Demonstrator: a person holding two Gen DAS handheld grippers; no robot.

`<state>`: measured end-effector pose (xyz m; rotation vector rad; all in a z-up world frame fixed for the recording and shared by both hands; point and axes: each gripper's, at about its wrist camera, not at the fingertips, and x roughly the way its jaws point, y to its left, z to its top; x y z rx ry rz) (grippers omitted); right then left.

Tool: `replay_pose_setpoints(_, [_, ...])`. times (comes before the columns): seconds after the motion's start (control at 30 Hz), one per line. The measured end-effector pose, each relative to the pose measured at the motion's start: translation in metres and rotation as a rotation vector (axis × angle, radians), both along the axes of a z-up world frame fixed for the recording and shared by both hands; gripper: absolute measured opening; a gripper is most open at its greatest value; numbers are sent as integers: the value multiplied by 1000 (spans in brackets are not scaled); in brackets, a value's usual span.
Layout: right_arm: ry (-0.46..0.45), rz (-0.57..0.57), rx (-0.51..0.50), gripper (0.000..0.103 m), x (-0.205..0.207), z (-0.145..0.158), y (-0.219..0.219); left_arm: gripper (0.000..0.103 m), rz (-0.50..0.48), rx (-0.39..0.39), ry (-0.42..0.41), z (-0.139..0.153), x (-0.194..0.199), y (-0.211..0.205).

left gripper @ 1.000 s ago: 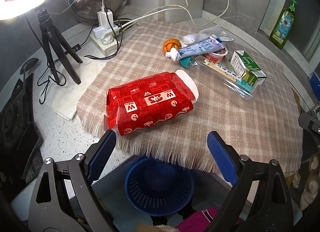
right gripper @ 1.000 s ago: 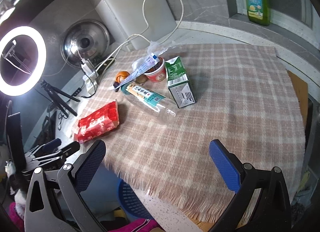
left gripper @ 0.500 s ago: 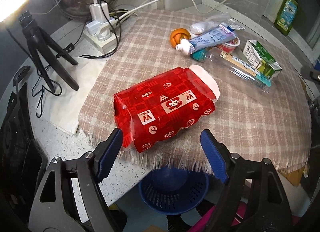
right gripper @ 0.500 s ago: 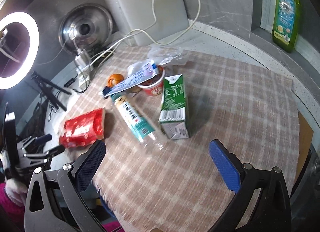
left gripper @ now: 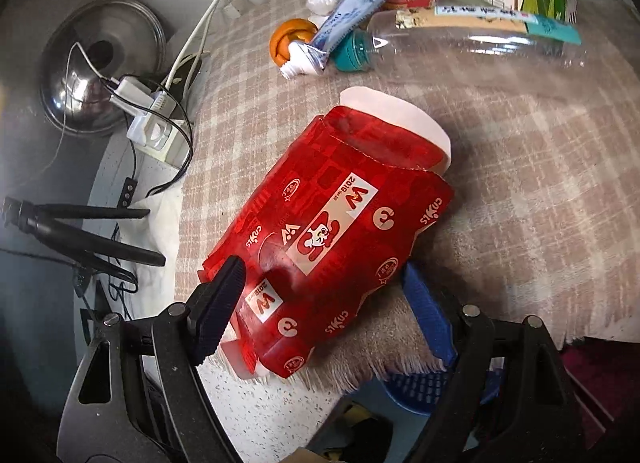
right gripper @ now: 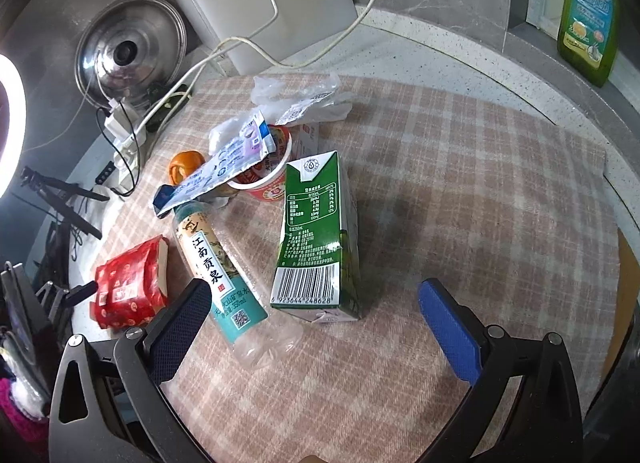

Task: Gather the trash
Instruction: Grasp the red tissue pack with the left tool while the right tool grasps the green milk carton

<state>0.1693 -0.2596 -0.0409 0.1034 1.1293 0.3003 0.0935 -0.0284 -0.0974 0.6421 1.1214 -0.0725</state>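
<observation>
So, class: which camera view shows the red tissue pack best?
The left wrist view: the red tissue pack fills the frame, print readable, between the open left claw fingers. The right wrist view shows it small at the cloth's left edge.

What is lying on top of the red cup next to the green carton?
A flattened toothpaste tube lies across the rim of the red cup, its far end over the opening. The tube covers most of the inside, so what the cup holds cannot be seen clearly.
</observation>
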Motion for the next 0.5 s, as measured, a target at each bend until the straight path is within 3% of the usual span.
replay_pose_setpoints(0.07, [2,-2,-9,102,5,-2,1,83,-16,34,-6,-6,3,-1])
replay_pose_setpoints(0.2, [15,-3,-7,102,10,-6,4,82,-5,-8,-1,-3,13,8])
replay_pose_setpoints(0.27, [19,2,-9,102,12,-8,6,68,1,-25,7,-3,15,11])
replay_pose_setpoints(0.5, [28,9,-35,102,18,-13,11,50,2,-58,-24,18,25,22])
